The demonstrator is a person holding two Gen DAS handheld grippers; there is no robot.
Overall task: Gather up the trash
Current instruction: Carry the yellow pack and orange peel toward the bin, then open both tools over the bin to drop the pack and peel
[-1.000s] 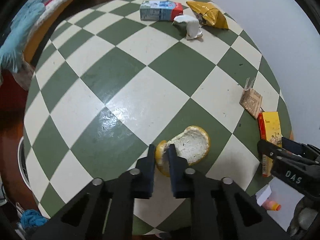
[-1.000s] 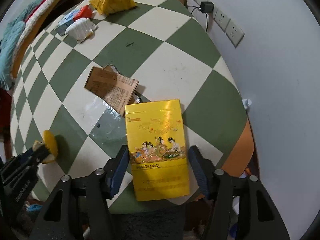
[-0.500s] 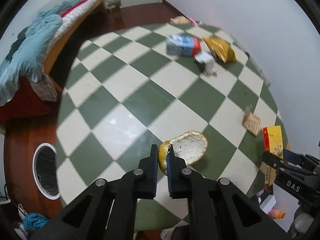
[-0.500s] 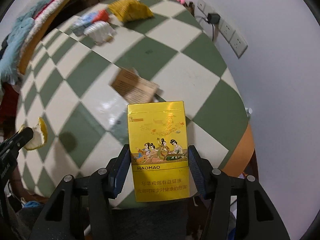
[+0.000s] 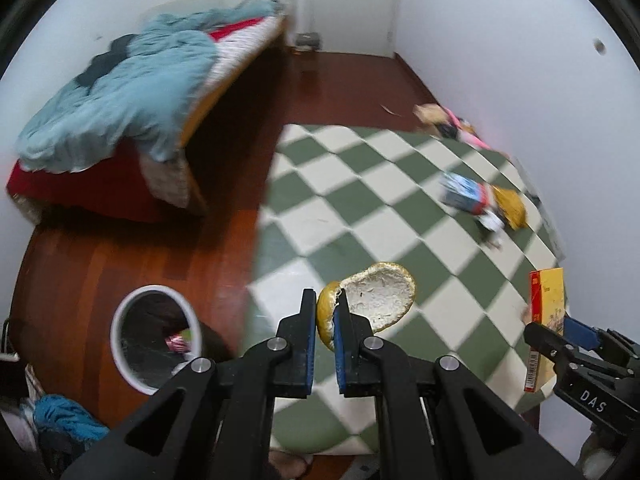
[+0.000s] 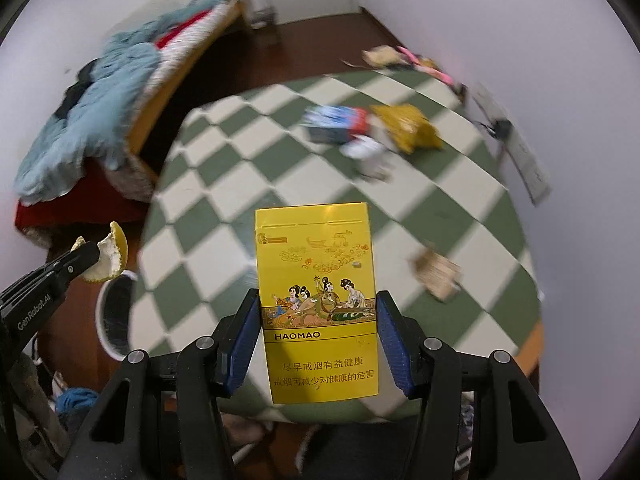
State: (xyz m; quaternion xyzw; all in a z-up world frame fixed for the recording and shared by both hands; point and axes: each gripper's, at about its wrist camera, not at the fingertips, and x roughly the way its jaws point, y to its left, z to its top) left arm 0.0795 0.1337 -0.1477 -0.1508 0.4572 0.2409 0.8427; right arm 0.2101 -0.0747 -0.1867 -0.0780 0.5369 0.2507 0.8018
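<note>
My left gripper (image 5: 324, 330), jaws clenched on an orange peel (image 5: 372, 300), hangs above the edge of the green-and-white checkered desk (image 5: 352, 200). My right gripper (image 6: 318, 336) clamps a yellow cigarette pack (image 6: 316, 280) upright over the same desk. Further back on the desk lie a blue carton (image 6: 334, 122), a yellow bag (image 6: 408, 126) and a brown paper scrap (image 6: 438, 276). A white-rimmed bin (image 5: 154, 334) stands on the red wooden floor (image 5: 120, 256) beside a bed (image 5: 132, 92).

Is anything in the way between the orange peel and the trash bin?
Nothing visible. The left gripper pinches the orange peel in the air above the table edge, and the white-rimmed bin stands open on the floor beside it.
</note>
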